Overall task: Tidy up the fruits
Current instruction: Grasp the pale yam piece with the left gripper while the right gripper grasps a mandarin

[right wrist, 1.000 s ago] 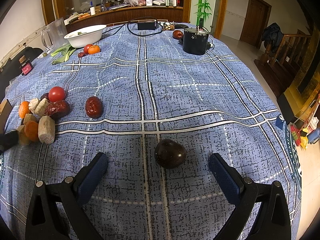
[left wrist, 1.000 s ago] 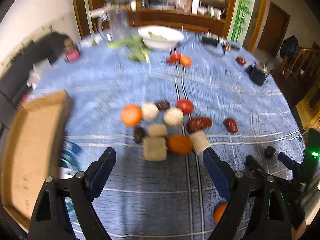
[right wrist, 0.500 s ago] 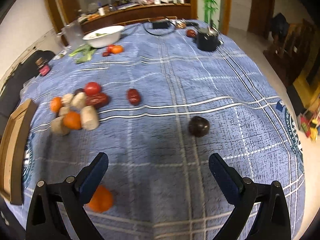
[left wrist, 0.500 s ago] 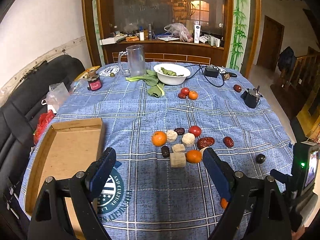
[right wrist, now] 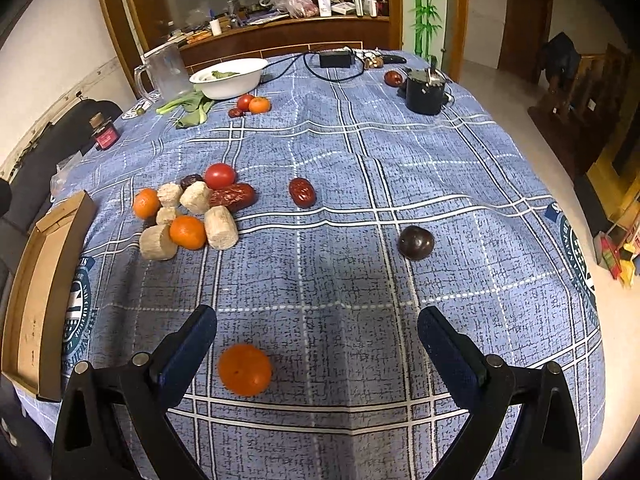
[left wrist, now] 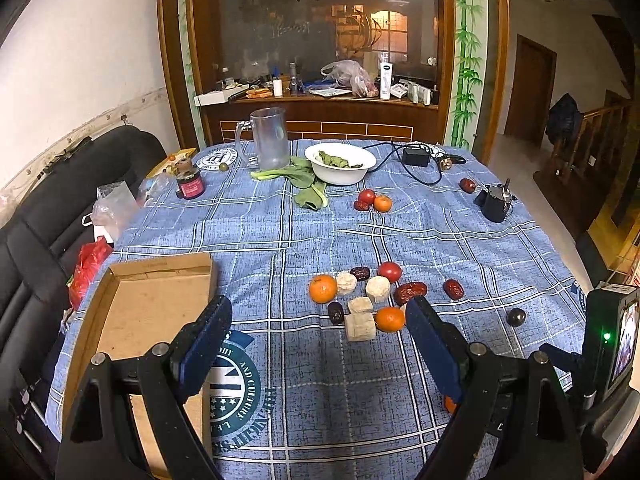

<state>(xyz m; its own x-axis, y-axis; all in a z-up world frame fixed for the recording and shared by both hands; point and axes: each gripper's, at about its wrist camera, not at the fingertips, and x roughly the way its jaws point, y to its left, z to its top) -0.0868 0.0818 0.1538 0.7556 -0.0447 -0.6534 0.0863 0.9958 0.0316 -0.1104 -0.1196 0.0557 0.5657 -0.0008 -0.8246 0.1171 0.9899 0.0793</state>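
Fruit pile mid-cloth: two oranges, one tomato, pale chunks, dates. Third orange lies alone near right gripper, fully seen in right view only. Box interior shows in left view only. Left gripper and right both spread wide, gripping nothing.

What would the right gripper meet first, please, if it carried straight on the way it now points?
Probably the bare blue tablecloth ahead of the right gripper, whose jaws stand open and empty. The lone orange lies low, nearer its left jaw, so it may be passed over; depth is hard to judge in this view.
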